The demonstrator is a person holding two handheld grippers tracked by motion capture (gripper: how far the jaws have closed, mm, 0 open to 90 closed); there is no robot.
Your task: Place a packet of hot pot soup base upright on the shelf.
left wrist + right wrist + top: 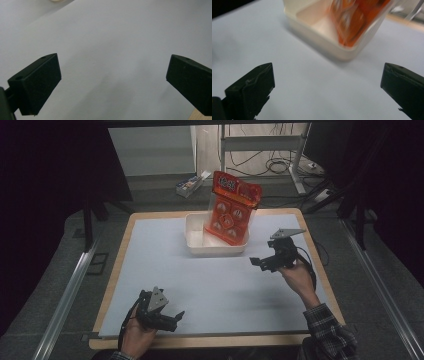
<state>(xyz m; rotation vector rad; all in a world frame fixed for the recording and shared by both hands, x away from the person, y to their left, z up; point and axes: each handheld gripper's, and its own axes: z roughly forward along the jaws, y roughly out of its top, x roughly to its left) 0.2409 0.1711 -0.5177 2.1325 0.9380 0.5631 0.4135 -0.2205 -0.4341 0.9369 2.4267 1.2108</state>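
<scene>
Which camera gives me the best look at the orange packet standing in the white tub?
The high view: the orange packet shows whole and sharp there, leaning upright in the white tub. The right gripper view catches its lower part, blurred and cut off at the top edge. The left gripper view looks at grey mat, with a pale sliver at its top edge.

We see a wooden-edged table covered by 1 pale grey mat; 1 white tub sits directly on the mat near its far edge.
</scene>
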